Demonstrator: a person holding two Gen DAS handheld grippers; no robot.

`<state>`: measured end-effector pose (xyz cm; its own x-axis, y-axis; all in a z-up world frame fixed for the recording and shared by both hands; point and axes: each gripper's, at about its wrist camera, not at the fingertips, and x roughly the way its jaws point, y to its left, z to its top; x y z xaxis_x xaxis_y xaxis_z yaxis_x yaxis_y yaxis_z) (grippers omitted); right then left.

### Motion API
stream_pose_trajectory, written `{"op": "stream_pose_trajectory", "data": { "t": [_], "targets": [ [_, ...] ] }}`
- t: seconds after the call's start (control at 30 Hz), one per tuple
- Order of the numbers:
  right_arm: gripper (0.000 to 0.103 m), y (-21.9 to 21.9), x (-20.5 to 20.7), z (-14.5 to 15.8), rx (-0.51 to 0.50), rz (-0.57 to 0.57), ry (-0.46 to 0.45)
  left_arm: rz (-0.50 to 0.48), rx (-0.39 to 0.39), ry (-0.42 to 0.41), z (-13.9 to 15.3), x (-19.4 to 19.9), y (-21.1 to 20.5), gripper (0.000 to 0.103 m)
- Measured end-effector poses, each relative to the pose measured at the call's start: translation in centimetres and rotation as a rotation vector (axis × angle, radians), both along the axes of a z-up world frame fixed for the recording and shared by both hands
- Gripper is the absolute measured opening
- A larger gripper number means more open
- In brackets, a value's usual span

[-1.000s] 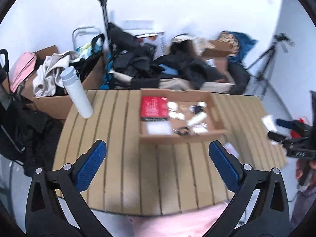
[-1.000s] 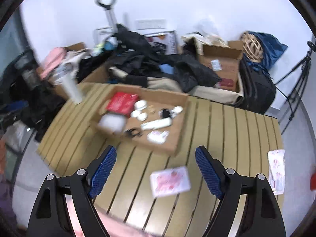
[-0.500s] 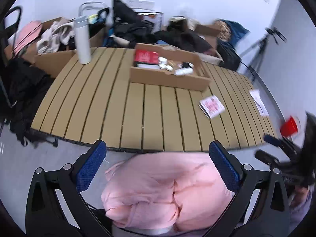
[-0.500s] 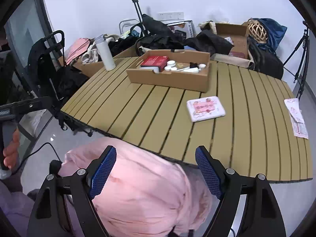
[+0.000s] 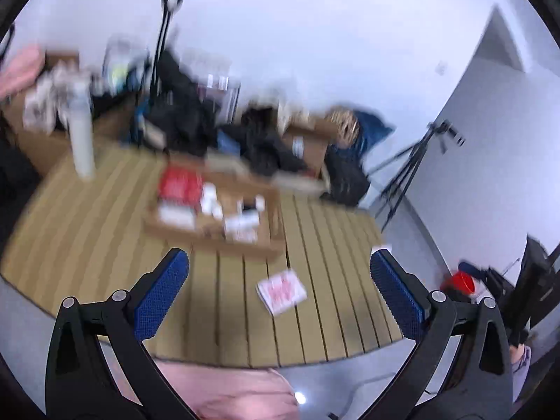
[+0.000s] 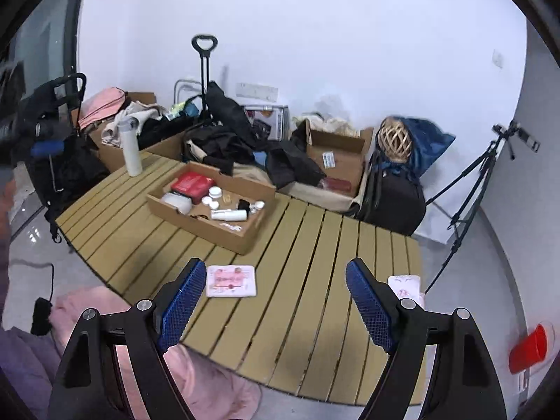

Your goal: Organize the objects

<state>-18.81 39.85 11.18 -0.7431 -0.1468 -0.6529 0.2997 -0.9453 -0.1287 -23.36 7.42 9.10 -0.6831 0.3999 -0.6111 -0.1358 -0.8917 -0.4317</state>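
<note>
Both claws empty — the right claw (image 6: 274, 299) spread wide, nothing between its pads, and the left claw (image 5: 280, 292) just as wide over the table (image 6: 297, 245). Just ahead of the right claw's left finger lies the pink packet (image 6: 231, 280), flat on the slats; a second packet (image 6: 404, 285) peeks out behind its right finger, at the table's edge. Further ahead, the box (image 6: 213, 206) with its jars and bottles. Risks? A thin, flat packet could slide under a pad — or the edge one gets nudged off. The left view is blurred, so aim there is uncertain.
</note>
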Motion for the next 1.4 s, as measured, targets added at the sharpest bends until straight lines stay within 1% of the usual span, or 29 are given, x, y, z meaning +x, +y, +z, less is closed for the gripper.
{"op": "stream_pose_trajectory", "data": {
  "t": [0.07, 0.1, 0.17, 0.2, 0.23, 0.27, 0.33, 0.37, 0.4, 0.43, 0.47, 0.5, 0.53, 0.63, 0.67, 0.7, 0.83, 0.9, 1.0, 1.03, 1.07, 1.1, 1.13, 1.2, 1.27, 1.3, 1.33, 1.37, 1.4],
  "targets": [
    [0.085, 0.4, -3.2, -3.0, -0.056, 0.032, -0.085, 0.006, -0.006, -0.097, -6.1, -2.0, 2.6, 0.103],
    [0.085, 0.3, -5.3, -5.5, -0.086, 0.056, -0.150, 0.015, -0.013, -0.119, -8.8, -2.8, 3.6, 0.103],
    [0.085, -0.3, -8.8, -10.1, -0.086, 0.051, -0.232, 0.015, -0.042, -0.180, -15.2, -4.5, 6.0, 0.099],
    [0.085, -1.0, -11.0, -13.2, -0.073, 0.047, -0.272, 0.003, -0.051, -0.221, -17.8, -5.4, 7.2, 0.087],
    [0.085, -1.4, -12.0, -14.9, -0.072, 0.050, -0.286, -0.009, -0.044, -0.255, -20.1, -6.1, 7.9, 0.077],
    [0.085, -2.2, -13.8, -17.6, -0.071, 0.060, -0.311, -0.025, -0.030, -0.297, -22.4, -7.0, 9.0, 0.074],
    [0.083, -3.2, -15.7, -20.7, -0.083, 0.073, -0.351, -0.042, -0.011, -0.362, -25.5, -8.4, 10.3, 0.071],
    [0.081, -3.8, -16.6, -22.4, -0.090, 0.076, -0.373, -0.040, -0.012, -0.377, -26.1, -9.0, 10.8, 0.068],
    [0.076, -4.2, -17.6, -23.9, -0.099, 0.072, -0.391, -0.041, -0.024, -0.386, -26.7, -9.5, 11.2, 0.065],
    [0.070, -4.5, -18.5, -25.2, -0.101, 0.067, -0.411, -0.033, -0.041, -0.356, -26.6, -9.8, 11.5, 0.065],
    [0.059, -4.8, -19.2, -26.4, -0.111, 0.059, -0.435, -0.025, -0.061, -0.327, -26.4, -9.9, 11.7, 0.065],
    [0.051, -4.9, -19.9, -27.7, -0.134, 0.049, -0.464, -0.032, -0.064, -0.321, -26.4, -10.1, 11.9, 0.061],
    [0.048, -5.1, -19.9, -28.3, -0.148, 0.046, -0.474, -0.039, -0.065, -0.326, -26.6, -10.2, 12.1, 0.057],
    [0.047, -4.0, -19.6, -28.7, -0.246, 0.033, -0.467, -0.044, -0.083, -0.315, -26.7, -9.8, 12.3, 0.056],
    [0.044, -3.5, -19.3, -28.9, -0.285, 0.013, -0.472, -0.054, -0.073, -0.315, -26.8, -9.6, 12.3, 0.053],
    [0.039, -3.0, -18.4, -29.0, -0.327, -0.012, -0.459, -0.065, -0.055, -0.320, -26.6, -9.5, 12.1, 0.040],
    [0.028, -3.3, -15.6, -28.9, -0.350, -0.052, -0.443, -0.049, -0.100, -0.319, -26.3, -8.9, 11.3, 0.013],
    [0.019, -3.6, -13.6, -28.3, -0.382, -0.112, -0.445, -0.088, -0.110, -0.331, -25.7, -7.7, 9.8, 0.007],
    [0.018, -5.7, -10.3, -27.8, -0.389, -0.180, -0.438, -0.109, -0.103, -0.312, -24.7, -5.3, 6.9, 0.003],
    [0.017, -6.8, -9.4, -27.7, -0.394, -0.170, -0.437, -0.116, -0.094, -0.313, -24.6, -4.7, 6.0, 0.003],
    [0.010, -7.8, -8.6, -27.9, -0.433, -0.146, -0.448, -0.108, -0.095, -0.315, -24.6, -4.1, 5.1, 0.003],
    [0.004, -9.1, -7.9, -28.3, -0.495, -0.105, -0.476, -0.101, -0.109, -0.317, -24.8, -3.8, 4.7, 0.003],
    [0.004, -10.1, -7.7, -28.7, -0.506, -0.084, -0.487, -0.086, -0.148, -0.331, -25.2, -3.5, 4.4, 0.003],
    [0.004, -13.0, -7.2, -29.3, -0.394, -0.078, -0.486, -0.044, -0.209, -0.331, -25.5, -3.1, 3.9, 0.003],
    [0.004, -14.0, -6.5, -28.6, -0.348, -0.082, -0.442, -0.018, -0.192, -0.310, -25.1, -3.1, 3.0, 0.004],
    [0.004, -13.7, -6.3, -28.1, -0.365, -0.083, -0.425, -0.024, -0.180, -0.304, -24.8, -3.2, 2.7, 0.012],
    [0.004, -13.1, -6.0, -27.5, -0.382, -0.093, -0.399, -0.035, -0.173, -0.298, -24.3, -3.7, 2.5, 0.029],
    [0.004, -12.3, -5.7, -26.9, -0.393, -0.106, -0.371, -0.040, -0.172, -0.291, -24.0, -4.1, 2.4, 0.040],
    [0.004, -11.2, -5.5, -26.2, -0.398, -0.123, -0.345, -0.044, -0.169, -0.279, -23.7, -4.4, 2.5, 0.056]
  ]
}}
